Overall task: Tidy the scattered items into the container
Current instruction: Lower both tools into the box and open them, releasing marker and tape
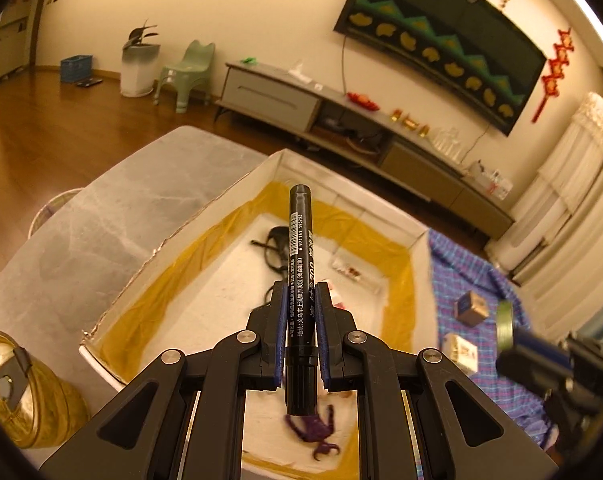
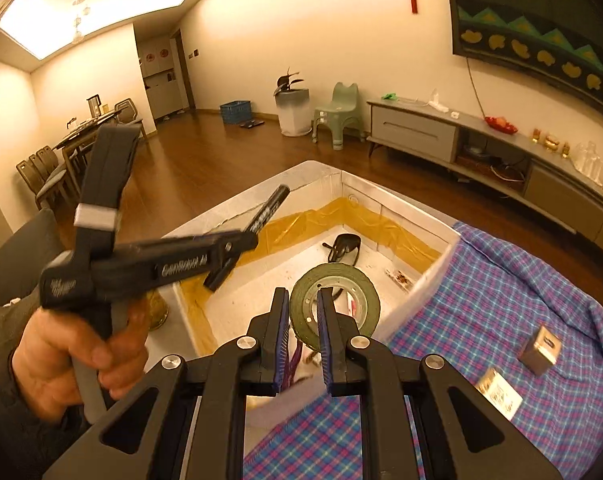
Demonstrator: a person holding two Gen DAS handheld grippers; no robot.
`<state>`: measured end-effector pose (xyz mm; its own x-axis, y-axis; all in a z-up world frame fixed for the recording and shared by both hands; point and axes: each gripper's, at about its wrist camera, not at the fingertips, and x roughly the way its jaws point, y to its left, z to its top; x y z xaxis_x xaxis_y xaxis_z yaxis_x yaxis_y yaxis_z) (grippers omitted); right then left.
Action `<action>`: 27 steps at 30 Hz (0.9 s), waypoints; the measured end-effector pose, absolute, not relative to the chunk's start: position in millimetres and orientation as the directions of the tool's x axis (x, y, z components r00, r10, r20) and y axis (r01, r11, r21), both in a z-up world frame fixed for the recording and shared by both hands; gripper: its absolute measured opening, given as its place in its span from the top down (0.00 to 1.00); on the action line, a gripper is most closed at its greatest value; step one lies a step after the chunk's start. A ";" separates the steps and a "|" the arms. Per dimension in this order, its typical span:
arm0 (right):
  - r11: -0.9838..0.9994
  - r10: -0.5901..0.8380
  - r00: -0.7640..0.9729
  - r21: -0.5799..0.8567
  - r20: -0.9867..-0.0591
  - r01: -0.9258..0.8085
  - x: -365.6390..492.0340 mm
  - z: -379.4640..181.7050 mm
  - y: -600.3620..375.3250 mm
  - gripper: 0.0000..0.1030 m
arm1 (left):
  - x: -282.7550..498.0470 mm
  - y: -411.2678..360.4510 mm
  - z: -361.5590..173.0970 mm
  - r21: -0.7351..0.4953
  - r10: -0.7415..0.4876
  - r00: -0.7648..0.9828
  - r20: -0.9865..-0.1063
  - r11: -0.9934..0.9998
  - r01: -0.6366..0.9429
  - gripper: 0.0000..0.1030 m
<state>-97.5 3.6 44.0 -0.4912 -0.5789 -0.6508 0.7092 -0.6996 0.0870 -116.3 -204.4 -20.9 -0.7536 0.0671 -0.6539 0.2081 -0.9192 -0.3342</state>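
The left gripper [image 1: 299, 316] is clamped on the black marker [image 1: 299, 264] over the white box [image 1: 205, 216]; the right gripper [image 2: 303, 332] is clamped on the tape roll [image 2: 335, 304] at its edge; both should drop low inside before letting go.

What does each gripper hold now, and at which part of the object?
The left gripper holds a black marker near the middle of its barrel. The right gripper holds a roll of green tape, clamped across one side of its ring.
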 end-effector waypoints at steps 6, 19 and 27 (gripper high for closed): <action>-0.691 -0.573 -0.409 0.150 -0.710 0.707 -143.1 28.0 -20.3 0.85 | -128.7 -211.1 -37.8 -0.269 0.009 -0.702 -0.712 -0.927 0.261 0.87; -0.739 -0.474 -0.346 0.151 -0.810 0.657 -238.8 -18.9 -51.5 0.80 | -150.4 -226.6 -59.0 -0.227 -0.039 -0.635 -0.771 -0.915 0.332 0.66; -0.753 -0.472 -0.350 0.164 -0.809 0.637 -261.3 -26.2 -50.7 0.73 | -151.0 -232.8 -57.1 -0.250 -0.041 -0.635 -0.771 -0.898 0.362 0.59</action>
<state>-261.3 -50.7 -26.2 -0.3498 -0.4725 -0.8089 0.6372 -0.7530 0.1642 -151.0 -232.8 -57.1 -0.6354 -0.0414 -0.7711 0.3623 -0.8978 -0.2504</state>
